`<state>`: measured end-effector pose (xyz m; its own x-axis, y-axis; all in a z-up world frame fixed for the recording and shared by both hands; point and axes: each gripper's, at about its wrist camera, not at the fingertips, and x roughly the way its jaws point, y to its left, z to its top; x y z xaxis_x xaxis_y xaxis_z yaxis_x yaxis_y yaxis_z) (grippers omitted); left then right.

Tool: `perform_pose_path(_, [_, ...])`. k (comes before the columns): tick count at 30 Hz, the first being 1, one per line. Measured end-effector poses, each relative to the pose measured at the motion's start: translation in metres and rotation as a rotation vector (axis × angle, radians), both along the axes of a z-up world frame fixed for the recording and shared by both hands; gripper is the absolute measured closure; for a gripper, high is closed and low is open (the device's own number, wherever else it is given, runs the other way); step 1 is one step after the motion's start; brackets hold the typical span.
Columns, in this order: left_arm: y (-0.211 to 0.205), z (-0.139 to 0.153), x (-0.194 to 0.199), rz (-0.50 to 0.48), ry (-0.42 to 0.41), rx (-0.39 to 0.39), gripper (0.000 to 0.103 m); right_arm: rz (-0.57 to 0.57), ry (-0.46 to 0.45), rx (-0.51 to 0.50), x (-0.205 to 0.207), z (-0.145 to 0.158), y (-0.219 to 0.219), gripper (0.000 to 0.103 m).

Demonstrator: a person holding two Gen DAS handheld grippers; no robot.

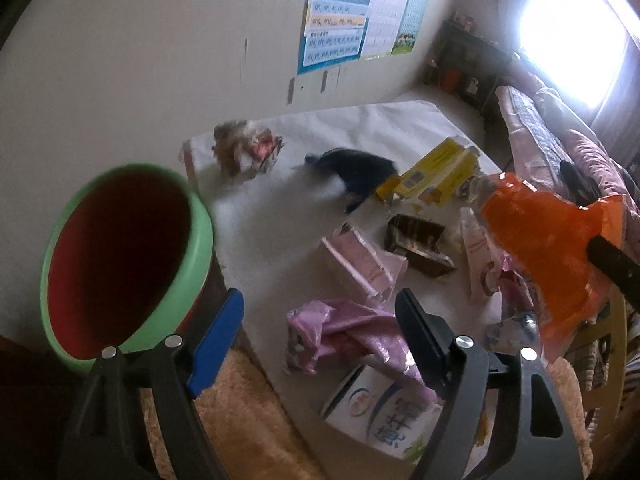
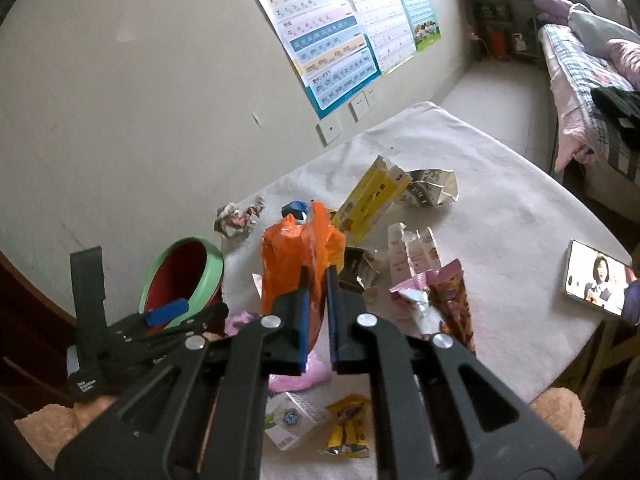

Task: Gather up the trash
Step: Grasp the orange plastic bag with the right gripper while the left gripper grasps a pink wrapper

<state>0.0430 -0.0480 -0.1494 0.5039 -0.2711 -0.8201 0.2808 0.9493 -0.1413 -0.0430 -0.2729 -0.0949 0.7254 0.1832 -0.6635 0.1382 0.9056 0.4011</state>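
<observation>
Since the bin sits left of the table, right gripper clamps the orange wrapper up off it, while left gripper hangs apart over the pink bag, probably next.

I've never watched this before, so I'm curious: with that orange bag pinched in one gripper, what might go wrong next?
The right gripper pinches only an edge of the thin orange bag, so it could tear or slip out. The bin stands off the table's left edge, so a short carry may drop it on the floor. The open left gripper, low over the pink wrapper, could nudge litter off.
</observation>
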Motion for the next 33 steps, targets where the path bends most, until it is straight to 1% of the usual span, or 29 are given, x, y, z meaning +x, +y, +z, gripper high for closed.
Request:
perform_pose_path(2, [0.003,-0.006,0.001,0.008,0.023,-0.007,0.029,0.001,0.001,0.010,0.002,-0.002,0.000,0.095])
perform_pose_path(6, [0.012,-0.023,0.008,0.020,0.106,-0.030,0.029,0.011,0.004,0.009,0.002,-0.003,0.003,0.095])
perform_pose_path(7, [0.011,-0.029,0.010,0.016,0.141,-0.038,0.029,0.013,0.005,0.008,0.003,-0.003,0.004,0.095])
perform_pose_path(9, [0.013,-0.035,0.010,0.012,0.181,-0.064,0.032,0.013,0.006,0.008,0.002,-0.003,0.003,0.095])
perform_pose_path(10, [0.014,-0.036,0.010,0.011,0.186,-0.066,0.037,0.012,0.006,0.007,0.002,-0.003,0.003,0.095])
perform_pose_path(11, [0.013,-0.038,0.010,0.007,0.191,-0.059,0.044,0.011,0.007,0.006,0.002,-0.003,0.004,0.095])
perform_pose_path(12, [0.012,-0.040,0.011,0.004,0.194,-0.056,0.049,0.009,0.008,0.006,0.003,-0.003,0.004,0.095])
perform_pose_path(14, [0.012,-0.043,0.011,-0.002,0.213,-0.069,0.069,0.010,0.012,0.005,0.004,-0.003,0.005,0.095])
perform_pose_path(15, [0.014,-0.044,0.011,-0.002,0.221,-0.079,0.074,0.011,0.013,0.004,0.004,-0.003,0.005,0.095])
perform_pose_path(17, [0.014,-0.045,0.011,-0.005,0.229,-0.097,0.088,0.014,0.013,0.000,0.004,-0.002,0.007,0.095])
perform_pose_path(19, [0.015,-0.045,0.012,-0.008,0.233,-0.116,0.091,0.017,0.014,-0.003,0.005,-0.002,0.009,0.095])
perform_pose_path(22, [0.016,-0.043,0.012,-0.010,0.229,-0.140,0.097,0.021,0.016,-0.004,0.005,-0.001,0.010,0.095])
perform_pose_path(25, [0.021,-0.032,0.010,-0.004,0.202,-0.161,0.097,0.022,0.014,-0.010,0.005,0.001,0.012,0.095])
perform_pose_path(30, [0.032,0.009,0.006,0.014,0.090,-0.212,0.097,0.023,0.000,-0.023,0.004,0.009,0.016,0.095])
perform_pose_path(33, [0.043,0.037,0.005,0.042,-0.007,-0.209,0.097,0.031,-0.007,-0.032,0.006,0.015,0.021,0.095])
